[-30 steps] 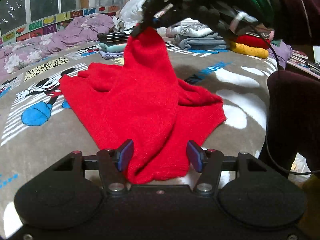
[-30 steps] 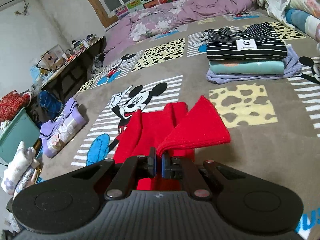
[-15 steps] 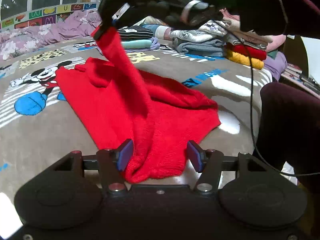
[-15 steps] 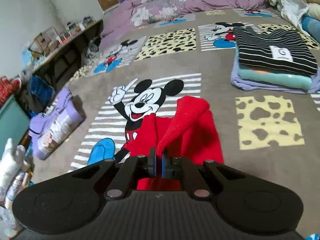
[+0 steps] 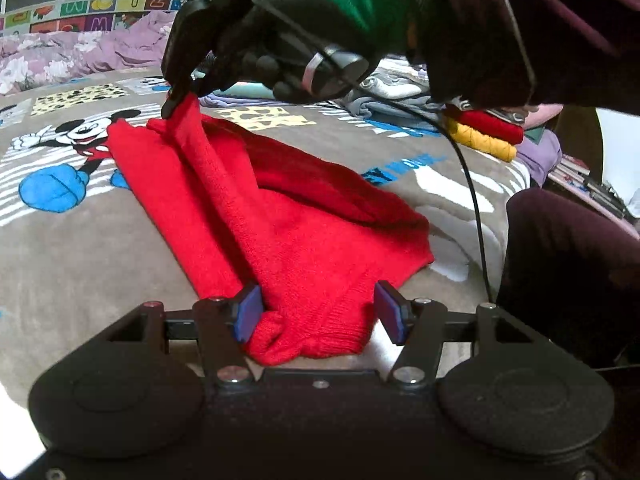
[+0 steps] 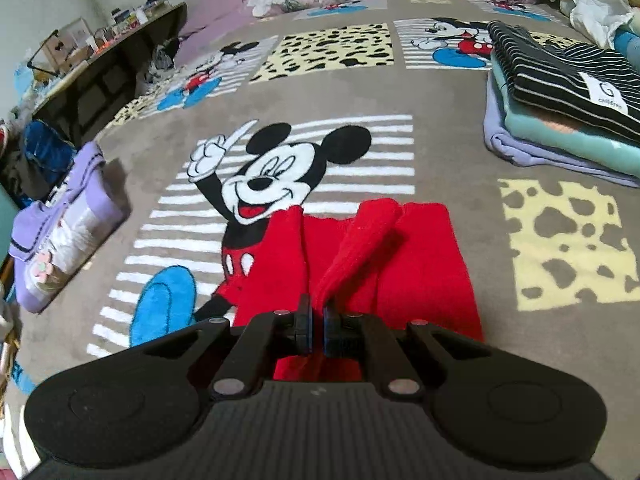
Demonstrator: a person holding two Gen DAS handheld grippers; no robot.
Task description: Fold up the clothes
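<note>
Cartoon-print blanket (image 6: 452,92) carries my red sweater (image 5: 304,240); its hem apparently lies between my spread left claw (image 5: 318,312), while my right claw (image 6: 316,330) pinches a fold.

Red sweater (image 5: 288,216); grey-brown cartoon-mouse blanket (image 6: 460,92); black-and-white striped top (image 6: 560,76) over teal and lilac folds.
</note>
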